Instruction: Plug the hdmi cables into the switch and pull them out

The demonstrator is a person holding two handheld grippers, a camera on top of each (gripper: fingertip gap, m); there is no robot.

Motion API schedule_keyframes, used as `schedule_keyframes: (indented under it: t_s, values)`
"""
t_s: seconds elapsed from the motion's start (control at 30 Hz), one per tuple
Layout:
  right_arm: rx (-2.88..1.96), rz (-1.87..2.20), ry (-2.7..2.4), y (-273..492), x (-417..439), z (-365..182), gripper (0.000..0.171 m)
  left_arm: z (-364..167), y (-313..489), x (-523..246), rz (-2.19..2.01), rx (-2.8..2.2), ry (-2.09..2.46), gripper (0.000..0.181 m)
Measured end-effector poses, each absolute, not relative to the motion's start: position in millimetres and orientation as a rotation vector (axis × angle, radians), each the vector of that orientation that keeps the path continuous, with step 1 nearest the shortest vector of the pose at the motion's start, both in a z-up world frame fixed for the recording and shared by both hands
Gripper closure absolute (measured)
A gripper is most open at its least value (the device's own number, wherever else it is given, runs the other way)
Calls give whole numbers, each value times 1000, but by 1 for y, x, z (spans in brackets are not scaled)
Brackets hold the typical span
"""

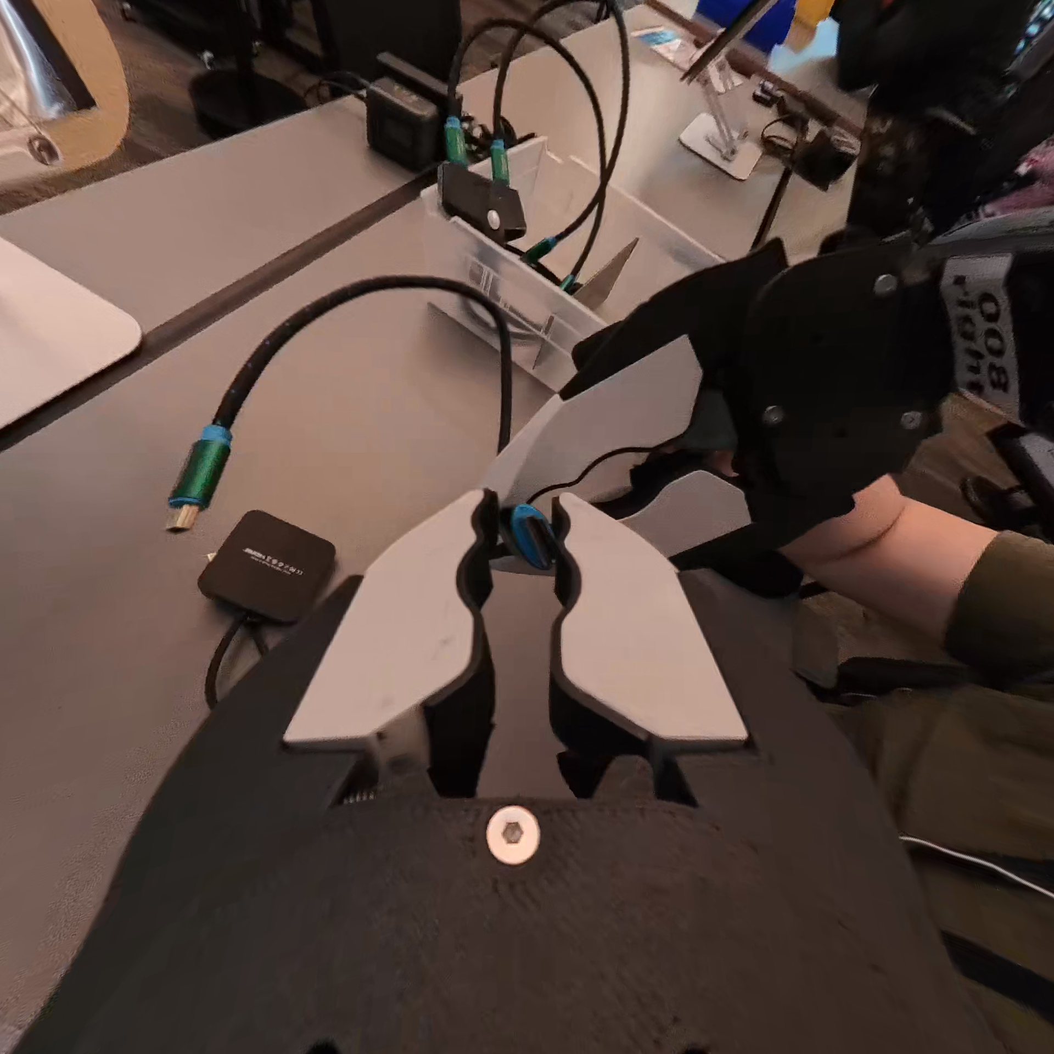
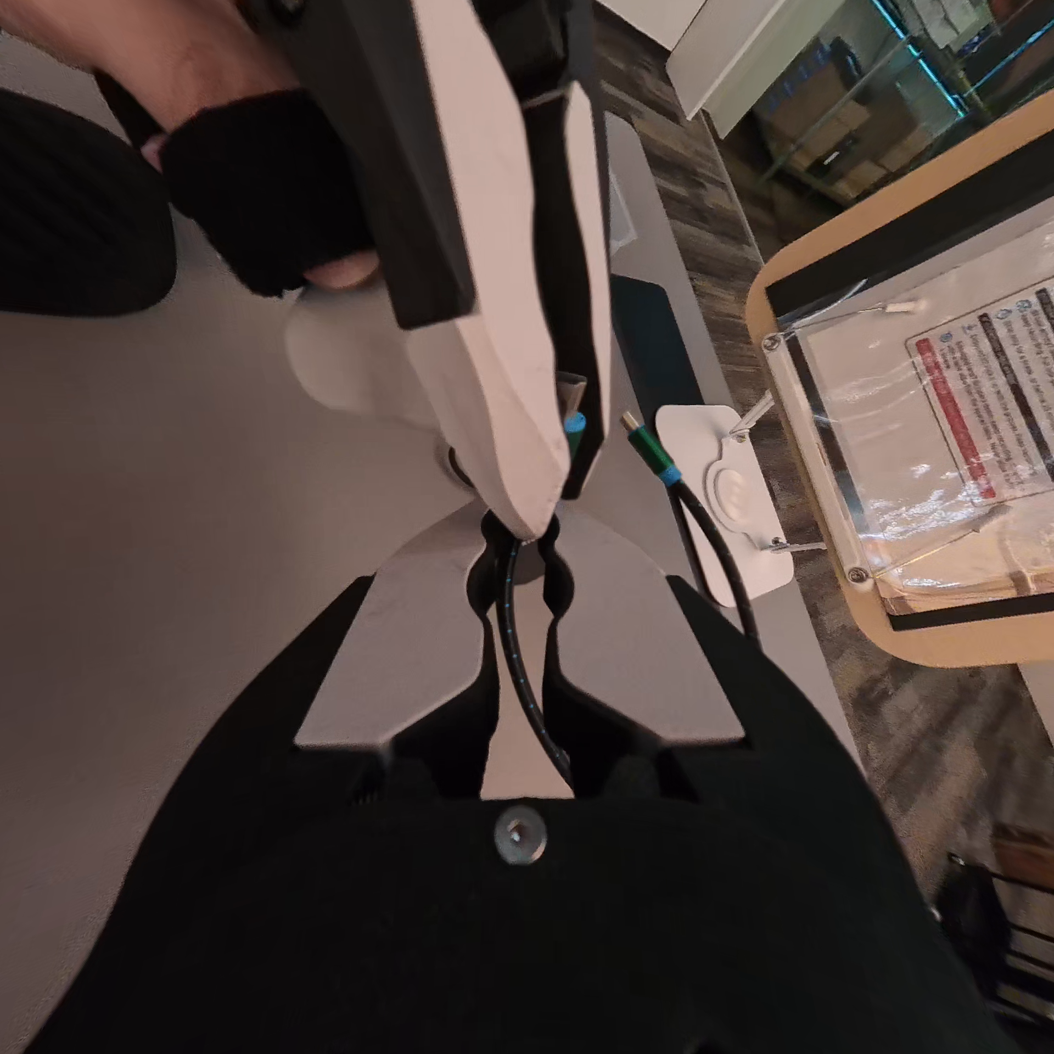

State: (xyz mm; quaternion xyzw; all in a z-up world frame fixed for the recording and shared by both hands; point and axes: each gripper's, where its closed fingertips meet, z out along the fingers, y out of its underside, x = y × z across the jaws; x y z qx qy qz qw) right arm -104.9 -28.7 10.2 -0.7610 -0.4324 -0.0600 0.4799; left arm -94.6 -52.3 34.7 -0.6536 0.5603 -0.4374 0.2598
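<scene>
Each black gripper [image 1: 518, 533] has grey fingers [image 1: 399, 627], a silver screw [image 1: 512, 834]; olive sleeve [image 1: 1004, 616].

We count two grippers, left gripper [image 1: 518, 533] and right gripper [image 2: 520, 533], one black switch [image 1: 266, 564] on the worktop [image 1: 342, 410], and one loose green HDMI plug [image 1: 199, 473].

**Greens, blues and blacks on grey**

Black braided HDMI cable [image 1: 365, 296] flecked with blue; metallic green plug [image 1: 201, 470] banded in bright blue, gold at the tip. Matte black square switch [image 1: 267, 564] with pale lettering. Flat grey table [image 1: 171, 239]. Pale grey fingers [image 1: 416, 616] edged in black on black bodies. Olive sleeve [image 1: 1004, 616]. Clear acrylic stand [image 1: 530, 296].
</scene>
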Motion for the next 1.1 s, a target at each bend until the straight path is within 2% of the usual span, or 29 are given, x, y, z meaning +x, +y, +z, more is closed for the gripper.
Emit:
schedule_keyframes:
  t_s: [0.27,0.37,0.57,0.7,0.97,1.1]
  values:
    - [-1832,-196,-1124,-25,-104,1,156,25,-43,-97,-1163,-1783,1597,167]
    - [-1789,-224,-1103,-25,-101,11,146,29,-36,-101,-1220,-1796,1563,167]
    - [-1653,-239,-984,-26,-109,43,145,52,-4,-114,-1251,-1756,1367,168]
    - [-1575,-27,-1002,-37,-146,46,146,63,0,-121,-1339,-1733,1314,169]
    - [-1661,38,-942,-31,-153,31,145,72,6,-124,-1342,-1701,1263,168]
    - [-1714,189,-747,-19,-161,27,118,79,6,-124,-1350,-1678,1212,169]
